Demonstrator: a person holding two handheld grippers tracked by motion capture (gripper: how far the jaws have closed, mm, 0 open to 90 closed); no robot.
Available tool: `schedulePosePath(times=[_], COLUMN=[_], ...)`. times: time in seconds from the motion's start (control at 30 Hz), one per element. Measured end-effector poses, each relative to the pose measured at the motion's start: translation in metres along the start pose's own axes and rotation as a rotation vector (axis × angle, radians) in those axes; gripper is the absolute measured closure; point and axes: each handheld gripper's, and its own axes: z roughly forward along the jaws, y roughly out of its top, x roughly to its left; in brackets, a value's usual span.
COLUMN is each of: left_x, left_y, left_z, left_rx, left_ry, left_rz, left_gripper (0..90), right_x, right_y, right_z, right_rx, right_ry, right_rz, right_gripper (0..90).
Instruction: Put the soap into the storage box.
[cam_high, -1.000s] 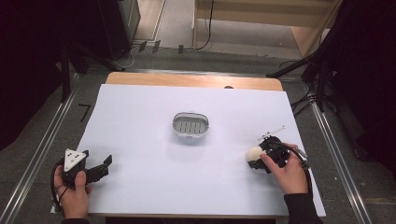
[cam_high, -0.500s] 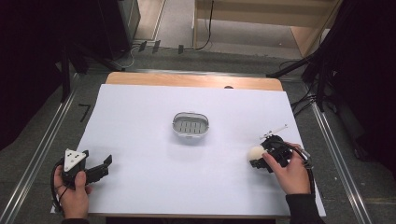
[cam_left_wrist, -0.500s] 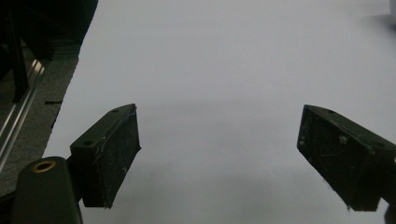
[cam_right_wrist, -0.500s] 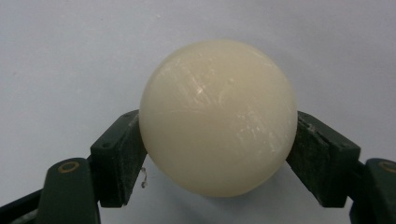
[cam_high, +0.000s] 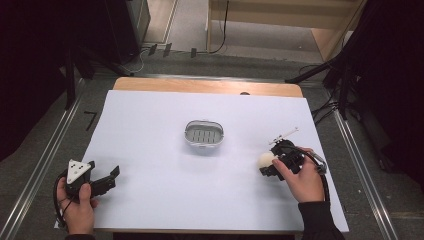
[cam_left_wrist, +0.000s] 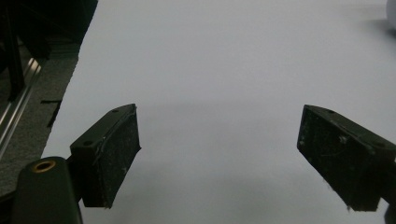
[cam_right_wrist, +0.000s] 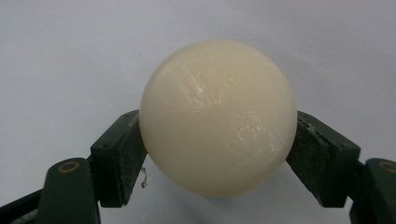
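Note:
A smooth cream ball (cam_right_wrist: 218, 116) sits between the black pads of my right gripper (cam_right_wrist: 218, 156), and both pads press on its sides. The jaws have just been closing on it. In the high view the ball (cam_high: 265, 158) and the right gripper (cam_high: 268, 165) are low over the white table sheet at the right, held by a hand. A small oval metal dish (cam_high: 203, 133) with a slotted floor stands at the middle of the sheet. My left gripper (cam_high: 111, 179) rests near the front left corner, and its jaws (cam_left_wrist: 219, 154) stand wide open over bare sheet.
The white sheet (cam_high: 150, 125) covers the table, with a wooden strip (cam_high: 200, 86) along the far edge. Metal rails (cam_high: 45, 150) run along both sides. Dark stands and cables crowd the floor beyond the table.
The right hand has edged slightly left with the ball between its jaws. The left hand has kept still.

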Motion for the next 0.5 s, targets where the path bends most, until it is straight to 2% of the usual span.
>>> schedulePosePath(times=[0.5], left_x=[0.001], left_y=[0.000], left_z=[0.000], left_rx=[0.002], left_ry=[-0.004], left_rz=[-0.002], left_gripper=[14.0], right_x=[0.009], right_y=[0.017], right_z=[0.000], right_rx=[0.013], right_ry=[0.017], right_rz=[-0.021], right_gripper=[25.5])
